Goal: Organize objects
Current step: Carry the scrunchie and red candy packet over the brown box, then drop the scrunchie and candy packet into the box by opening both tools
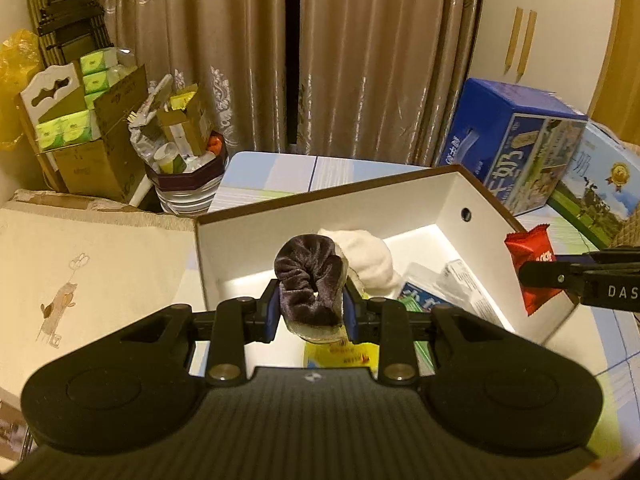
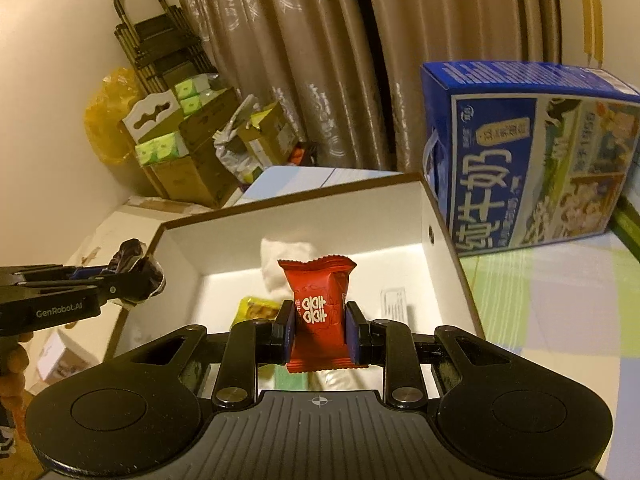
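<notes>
My left gripper [image 1: 310, 314] is shut on a dark purple velvet scrunchie [image 1: 310, 280], held above the near edge of an open white box [image 1: 400, 200]. My right gripper [image 2: 318, 330] is shut on a red snack packet [image 2: 318, 304] over the same box [image 2: 280, 216]. Inside the box lie a white sock [image 1: 368, 258], a yellow packet [image 2: 256, 308], a clear plastic packet [image 1: 452, 280] and a blue-and-green pack [image 1: 416, 300]. In the left wrist view the right gripper [image 1: 536, 276] enters from the right with the red packet [image 1: 530, 248]. In the right wrist view the left gripper [image 2: 154, 276] enters from the left.
A blue milk carton box [image 2: 532, 152] stands right of the white box on a checked tablecloth [image 2: 560, 300]. A beige cloth surface [image 1: 92, 280] lies to the left. Cardboard boxes of tissue packs [image 1: 80, 120] and a full bin [image 1: 188, 176] sit before brown curtains [image 1: 360, 60].
</notes>
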Action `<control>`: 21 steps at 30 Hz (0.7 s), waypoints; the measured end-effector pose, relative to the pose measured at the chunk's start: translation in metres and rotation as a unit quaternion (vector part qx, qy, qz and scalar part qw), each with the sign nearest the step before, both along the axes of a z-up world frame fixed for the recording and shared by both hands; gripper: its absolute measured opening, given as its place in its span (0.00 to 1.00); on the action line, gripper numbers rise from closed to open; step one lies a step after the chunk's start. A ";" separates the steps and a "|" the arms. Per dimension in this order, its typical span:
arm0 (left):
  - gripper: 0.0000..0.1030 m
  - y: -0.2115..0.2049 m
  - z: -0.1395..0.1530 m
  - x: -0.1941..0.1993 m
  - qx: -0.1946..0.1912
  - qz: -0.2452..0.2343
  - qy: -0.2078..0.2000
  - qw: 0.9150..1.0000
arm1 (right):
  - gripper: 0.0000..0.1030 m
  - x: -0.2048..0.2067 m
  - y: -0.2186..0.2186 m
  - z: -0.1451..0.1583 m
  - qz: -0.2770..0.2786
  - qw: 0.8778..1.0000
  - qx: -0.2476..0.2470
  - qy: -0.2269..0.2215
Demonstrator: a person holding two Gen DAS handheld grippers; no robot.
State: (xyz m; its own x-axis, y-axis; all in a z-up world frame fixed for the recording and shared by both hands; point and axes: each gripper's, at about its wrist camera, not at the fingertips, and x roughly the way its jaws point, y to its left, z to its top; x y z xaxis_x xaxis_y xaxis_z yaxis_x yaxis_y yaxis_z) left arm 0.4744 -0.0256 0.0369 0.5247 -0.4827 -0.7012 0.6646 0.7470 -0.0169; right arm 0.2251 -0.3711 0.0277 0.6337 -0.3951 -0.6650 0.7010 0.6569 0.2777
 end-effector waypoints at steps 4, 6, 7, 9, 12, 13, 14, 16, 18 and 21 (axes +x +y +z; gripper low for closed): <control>0.25 -0.018 -0.012 0.022 0.016 -0.002 0.016 1.000 | 0.22 0.014 -0.023 -0.007 -0.003 1.000 -0.001 0.008; 0.26 -0.026 -0.018 0.030 0.025 -0.006 0.022 0.999 | 0.22 0.020 -0.033 -0.011 -0.004 1.000 -0.002 0.012; 0.26 -0.029 -0.022 0.034 0.031 -0.006 0.025 0.999 | 0.22 0.023 -0.037 -0.013 -0.003 1.000 -0.003 0.014; 0.26 -0.036 -0.028 0.040 0.040 -0.009 0.029 0.999 | 0.22 0.029 -0.046 -0.017 -0.004 1.000 -0.001 0.019; 0.26 -0.044 -0.036 0.049 0.049 -0.010 0.033 0.998 | 0.22 0.036 -0.056 -0.023 -0.003 1.000 0.001 0.025; 0.26 -0.046 -0.038 0.052 0.052 -0.010 0.033 0.998 | 0.22 0.038 -0.058 -0.025 -0.004 1.000 0.002 0.027; 0.26 -0.048 -0.041 0.055 0.055 -0.010 0.034 0.998 | 0.22 0.039 -0.060 -0.027 -0.004 1.000 0.004 0.029; 0.26 -0.051 -0.044 0.060 0.058 -0.010 0.036 0.998 | 0.22 0.042 -0.065 -0.031 -0.004 1.000 0.009 0.029; 0.26 -0.055 -0.048 0.064 0.062 -0.009 0.038 0.997 | 0.22 0.044 -0.068 -0.034 -0.005 0.999 0.013 0.031; 0.28 -0.058 -0.052 0.069 0.066 -0.010 0.041 0.997 | 0.22 0.046 -0.071 -0.039 -0.005 0.999 0.017 0.033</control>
